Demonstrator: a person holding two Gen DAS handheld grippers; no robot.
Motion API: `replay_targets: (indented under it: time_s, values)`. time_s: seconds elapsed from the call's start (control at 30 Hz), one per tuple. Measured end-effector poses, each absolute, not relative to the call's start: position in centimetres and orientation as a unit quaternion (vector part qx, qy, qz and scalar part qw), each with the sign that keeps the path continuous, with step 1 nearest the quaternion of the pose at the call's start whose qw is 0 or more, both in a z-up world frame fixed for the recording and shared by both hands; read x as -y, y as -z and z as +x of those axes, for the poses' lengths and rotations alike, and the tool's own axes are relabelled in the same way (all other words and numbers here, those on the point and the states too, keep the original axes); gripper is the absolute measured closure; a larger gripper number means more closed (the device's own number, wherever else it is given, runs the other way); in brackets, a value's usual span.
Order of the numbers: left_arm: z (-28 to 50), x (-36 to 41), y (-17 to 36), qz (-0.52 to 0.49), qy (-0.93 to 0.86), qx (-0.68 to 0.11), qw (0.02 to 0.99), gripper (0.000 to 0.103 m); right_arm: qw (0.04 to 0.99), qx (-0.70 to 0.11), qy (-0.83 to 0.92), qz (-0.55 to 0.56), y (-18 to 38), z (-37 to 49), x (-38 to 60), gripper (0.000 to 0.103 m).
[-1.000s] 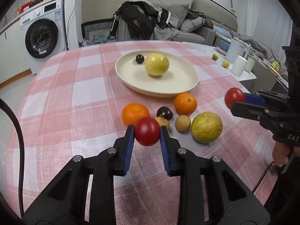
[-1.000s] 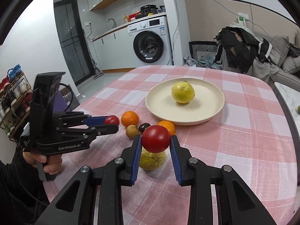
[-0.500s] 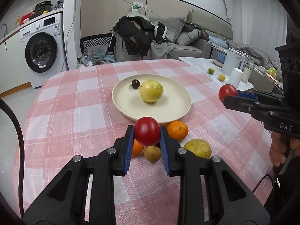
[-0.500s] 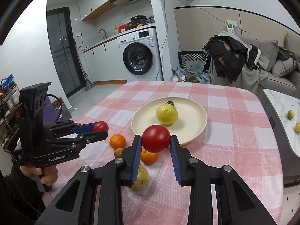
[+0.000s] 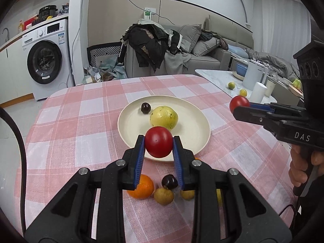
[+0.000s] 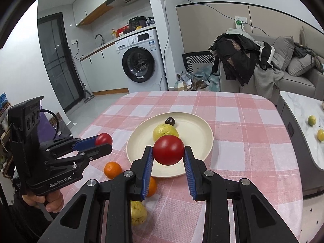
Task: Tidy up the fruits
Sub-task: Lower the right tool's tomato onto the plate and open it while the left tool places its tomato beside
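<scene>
Both grippers have lifted off the tabletop (image 5: 66, 121) and swung toward the plate (image 5: 194, 133), the left gripper (image 5: 159, 148) and right gripper (image 6: 168, 158) each with jaws pinching a tomato above its near rim, so drop-off looks next.

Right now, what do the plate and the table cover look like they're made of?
Plate: cream with a matte, even surface and soft rounded rim, so probably melamine or a plant-fibre plastic; glazed ceramic can't be ruled out. Table cover: pink and white check, a woven-looking cloth that drapes over the edge, likely cotton or a blend.
</scene>
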State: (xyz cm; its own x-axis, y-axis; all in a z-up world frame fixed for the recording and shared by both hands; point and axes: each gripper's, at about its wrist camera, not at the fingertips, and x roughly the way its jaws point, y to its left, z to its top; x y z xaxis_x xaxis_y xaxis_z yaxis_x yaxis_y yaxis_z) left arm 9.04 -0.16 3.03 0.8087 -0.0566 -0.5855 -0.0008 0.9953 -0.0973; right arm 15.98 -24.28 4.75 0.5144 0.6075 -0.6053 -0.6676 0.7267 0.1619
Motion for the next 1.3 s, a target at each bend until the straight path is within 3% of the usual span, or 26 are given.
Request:
replay_targets:
  time_s: [0.63, 1.3]
  values:
    - [14.1, -0.4, 0.8, -0.045, 0.001, -0.335, 0.941, 0.079, 0.859, -0.381, -0.341, -0.025, 0.8, 20.2, 23.0, 0.072]
    - [15.6, 0.1, 2.7, -0.032, 0.005, -0.363, 0.931, 0.079, 0.858, -0.381, -0.341, -0.035, 1.8, 20.2, 22.4, 0.072]
